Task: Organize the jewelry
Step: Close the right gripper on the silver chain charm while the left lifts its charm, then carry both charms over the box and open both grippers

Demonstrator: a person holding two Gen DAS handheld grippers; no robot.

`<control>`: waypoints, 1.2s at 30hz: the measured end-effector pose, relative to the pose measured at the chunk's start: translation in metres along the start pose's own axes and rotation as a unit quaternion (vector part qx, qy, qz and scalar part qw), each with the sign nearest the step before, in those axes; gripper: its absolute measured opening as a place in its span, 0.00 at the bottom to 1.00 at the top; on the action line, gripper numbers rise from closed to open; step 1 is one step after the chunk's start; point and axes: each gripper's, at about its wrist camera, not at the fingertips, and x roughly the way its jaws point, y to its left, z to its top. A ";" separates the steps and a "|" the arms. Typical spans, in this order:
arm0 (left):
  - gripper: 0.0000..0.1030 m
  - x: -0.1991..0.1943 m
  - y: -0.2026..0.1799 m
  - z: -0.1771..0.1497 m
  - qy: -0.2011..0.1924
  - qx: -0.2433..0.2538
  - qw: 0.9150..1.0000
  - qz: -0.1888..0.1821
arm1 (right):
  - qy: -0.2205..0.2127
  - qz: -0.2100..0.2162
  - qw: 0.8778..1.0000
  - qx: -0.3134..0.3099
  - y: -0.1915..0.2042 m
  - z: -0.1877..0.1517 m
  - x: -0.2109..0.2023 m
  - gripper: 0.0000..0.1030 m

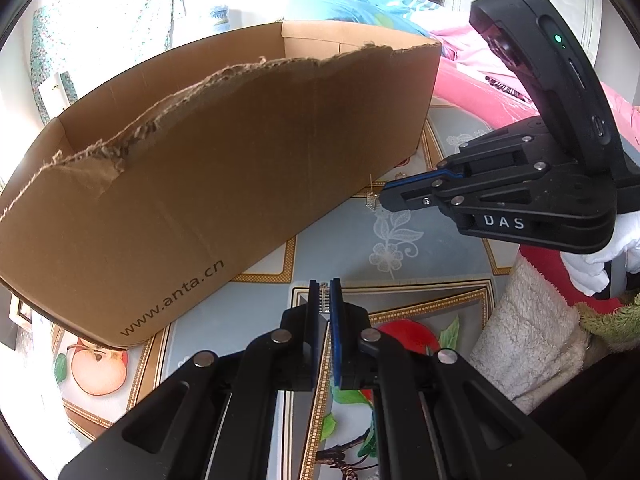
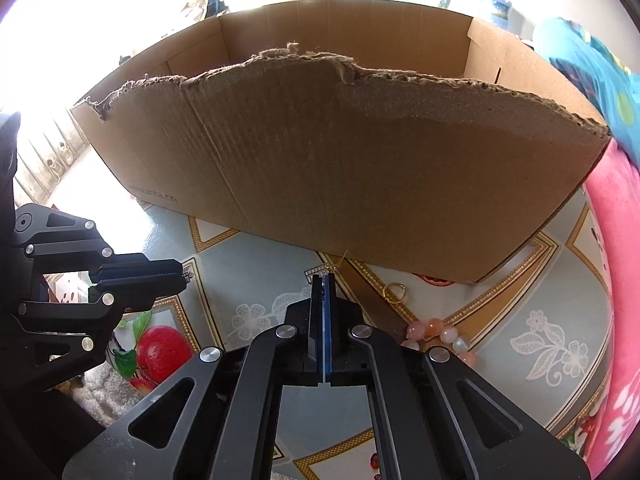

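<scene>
Two small rhinestone earrings are in hand. My left gripper (image 1: 325, 286) is shut on one earring (image 1: 325, 301), which shows as a studded strip between the blue pads. Over to the right, my right gripper (image 1: 382, 198) is shut on the other earring (image 1: 372, 200), which sticks out of its tip just above the table. In the right wrist view, that earring (image 2: 320, 269) with its thin gold hook pokes past the right gripper (image 2: 324, 279). The left gripper (image 2: 185, 276) is at the left. A gold ring (image 2: 395, 292) and a pink bead bracelet (image 2: 440, 332) lie on the tablecloth.
A large cardboard box (image 1: 224, 152) with a torn front wall stands open-topped just behind both grippers. The table has a floral and fruit-printed cover (image 1: 392, 240). A white towel (image 1: 528, 332) and pink fabric (image 2: 616, 280) lie at the right. A white-gloved hand (image 1: 600, 264) holds the right gripper.
</scene>
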 end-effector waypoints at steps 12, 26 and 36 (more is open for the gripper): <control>0.04 -0.014 -0.001 -0.002 -0.013 -0.003 1.000 0.002 | -0.048 0.061 0.994 0.073 -0.033 -0.009 -0.061 0.00; 0.04 -0.110 0.029 0.061 -0.136 -0.022 0.990 -0.042 | -0.175 0.129 0.975 0.044 -0.009 0.062 -0.134 0.00; 0.04 -0.053 0.099 0.117 -0.041 -0.123 0.992 -0.005 | -0.128 0.108 0.985 0.031 -0.014 0.111 -0.078 0.00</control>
